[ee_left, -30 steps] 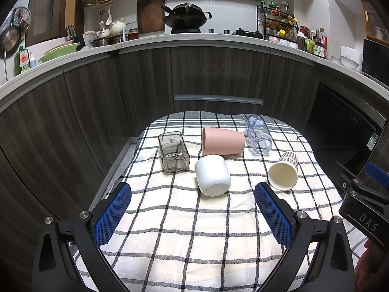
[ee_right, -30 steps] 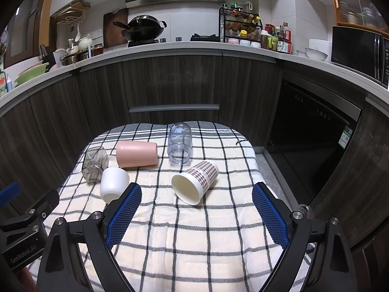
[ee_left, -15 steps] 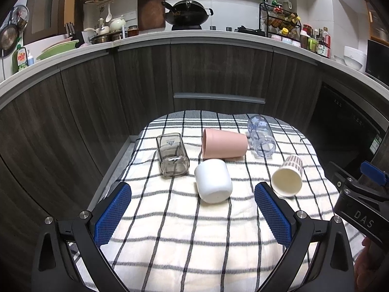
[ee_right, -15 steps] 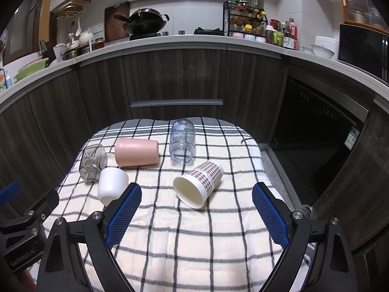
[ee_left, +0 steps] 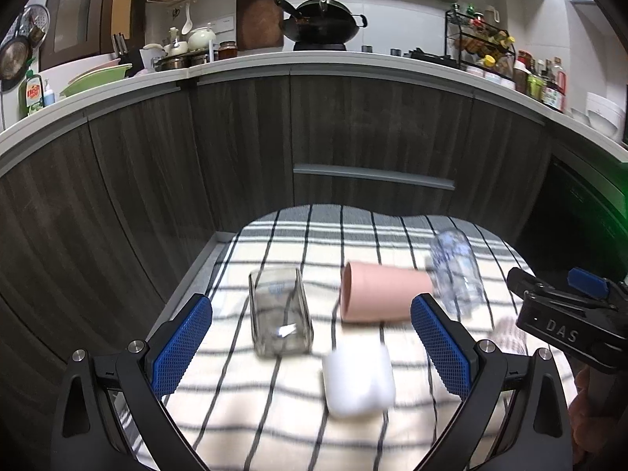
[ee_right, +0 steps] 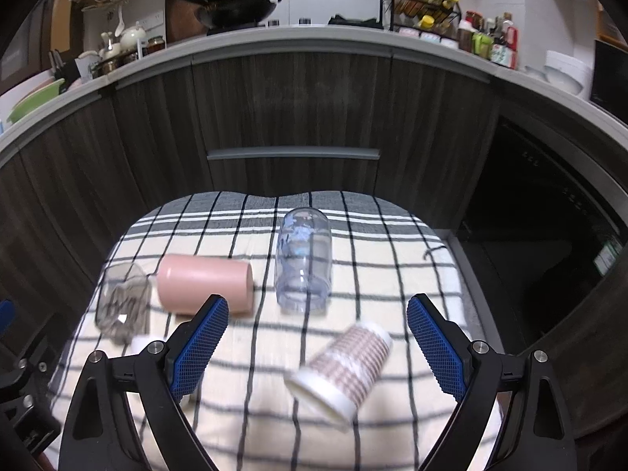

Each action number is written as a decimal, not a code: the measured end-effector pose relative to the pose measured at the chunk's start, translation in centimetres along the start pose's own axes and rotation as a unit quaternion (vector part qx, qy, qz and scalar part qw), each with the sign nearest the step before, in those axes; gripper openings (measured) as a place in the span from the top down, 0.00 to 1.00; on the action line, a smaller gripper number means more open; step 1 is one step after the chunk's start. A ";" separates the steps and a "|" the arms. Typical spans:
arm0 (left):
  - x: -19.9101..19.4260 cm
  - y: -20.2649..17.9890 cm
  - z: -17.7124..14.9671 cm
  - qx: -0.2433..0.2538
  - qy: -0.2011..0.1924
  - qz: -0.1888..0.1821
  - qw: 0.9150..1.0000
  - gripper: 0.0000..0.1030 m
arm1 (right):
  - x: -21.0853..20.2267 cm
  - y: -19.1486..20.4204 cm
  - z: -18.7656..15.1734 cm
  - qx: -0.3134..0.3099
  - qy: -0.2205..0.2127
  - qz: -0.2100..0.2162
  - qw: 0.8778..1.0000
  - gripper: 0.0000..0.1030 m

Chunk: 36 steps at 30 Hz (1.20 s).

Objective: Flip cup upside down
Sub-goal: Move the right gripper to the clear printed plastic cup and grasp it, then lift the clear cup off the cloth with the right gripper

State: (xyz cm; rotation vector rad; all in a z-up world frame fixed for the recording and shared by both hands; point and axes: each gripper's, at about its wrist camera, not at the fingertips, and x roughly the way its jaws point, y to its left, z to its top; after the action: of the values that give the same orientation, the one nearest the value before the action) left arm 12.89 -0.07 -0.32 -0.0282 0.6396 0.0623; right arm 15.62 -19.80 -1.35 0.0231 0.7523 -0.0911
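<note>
Several cups lie on their sides on a checked cloth (ee_left: 274, 412). In the left wrist view there are a square smoky glass (ee_left: 280, 316), a pink cup (ee_left: 386, 292), a white cup (ee_left: 359, 378) and a clear plastic cup (ee_left: 455, 272). My left gripper (ee_left: 312, 347) is open, with the white cup and the glass between its fingers, a little ahead. In the right wrist view a brown-patterned paper cup (ee_right: 341, 367) lies between the open fingers of my right gripper (ee_right: 316, 347). The pink cup (ee_right: 206, 284), the clear cup (ee_right: 302, 263) and the glass (ee_right: 123, 304) lie beyond.
Dark wooden cabinets (ee_left: 353, 137) curve round the far side of the table. A dark appliance front (ee_right: 549, 235) stands at the right. The cloth's right edge (ee_right: 451, 259) drops off near the paper cup. The right gripper's body (ee_left: 565, 325) shows at the right of the left view.
Both grippers have moved forward and lower toward the cups, which now look larger and nearer. The cups have not moved. Both grippers stay open.
</note>
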 end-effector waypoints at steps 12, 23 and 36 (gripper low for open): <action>7.5 -0.5 3.5 -0.013 0.018 0.015 1.000 0.00 | 13.3 0.8 5.7 0.005 0.130 0.004 0.992 0.10; 10.5 -0.3 3.5 -0.031 0.040 0.014 0.999 0.00 | 20.5 1.3 5.3 0.018 0.218 0.000 0.976 0.15; 9.2 0.7 3.9 -0.040 0.034 0.014 0.999 0.00 | 19.5 1.2 5.6 0.031 0.218 0.021 0.975 0.31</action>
State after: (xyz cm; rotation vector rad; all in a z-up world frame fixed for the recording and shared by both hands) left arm 22.55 1.26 -2.66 -0.0991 0.7062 0.1145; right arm 33.73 -20.32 -10.60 0.1212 1.1868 -0.0690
